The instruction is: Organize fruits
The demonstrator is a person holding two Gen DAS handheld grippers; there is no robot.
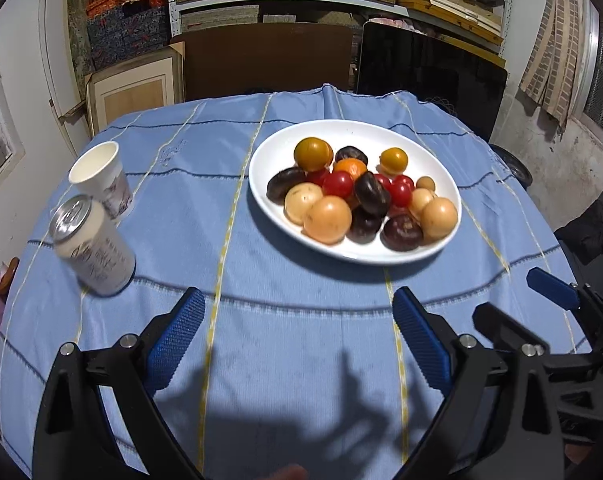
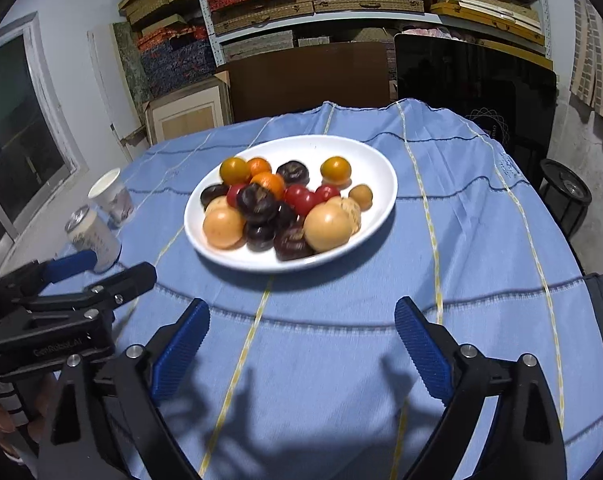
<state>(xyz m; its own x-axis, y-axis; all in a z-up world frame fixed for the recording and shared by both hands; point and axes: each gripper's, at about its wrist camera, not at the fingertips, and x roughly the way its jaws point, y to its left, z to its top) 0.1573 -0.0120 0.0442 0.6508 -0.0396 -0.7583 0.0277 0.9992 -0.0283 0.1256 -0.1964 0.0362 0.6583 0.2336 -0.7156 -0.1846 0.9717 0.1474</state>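
A white oval plate holds a pile of fruit on a blue tablecloth: dark purple plums, red cherry tomatoes, pale orange round fruits and yellow-orange ones. The plate also shows in the right wrist view. My left gripper is open and empty, over the cloth short of the plate. My right gripper is open and empty, also short of the plate. The right gripper shows at the right edge of the left wrist view.
A white paper cup and a drink can stand at the table's left side. The blue tablecloth covers the table. Shelves with boxes, a brown board and a black panel stand behind the table.
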